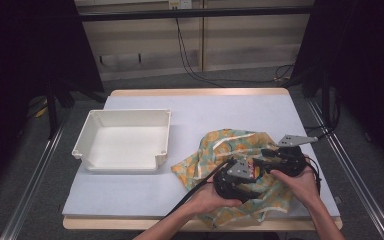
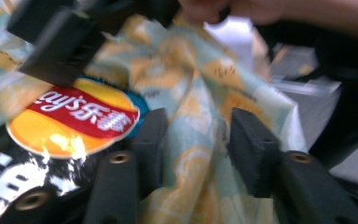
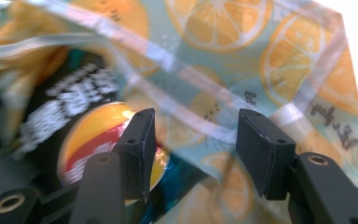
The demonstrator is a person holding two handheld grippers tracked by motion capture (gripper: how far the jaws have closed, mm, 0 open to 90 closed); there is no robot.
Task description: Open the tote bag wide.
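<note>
Near the table's front right edge, both grippers work at an orange-slice print bag holding a Lay's chip packet. The left gripper and right gripper each stand with jaws apart, bag fabric lying between them. A white bin sits well apart to the left.

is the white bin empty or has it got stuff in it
Empty: the white bin shows only its bare floor; the chip bag lies by the orange-print cloth.

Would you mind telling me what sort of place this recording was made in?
Probably a lab recording station, not a home: a bare table framed by metal rails, black curtains on both sides, and loose cables on the grey floor behind.
</note>
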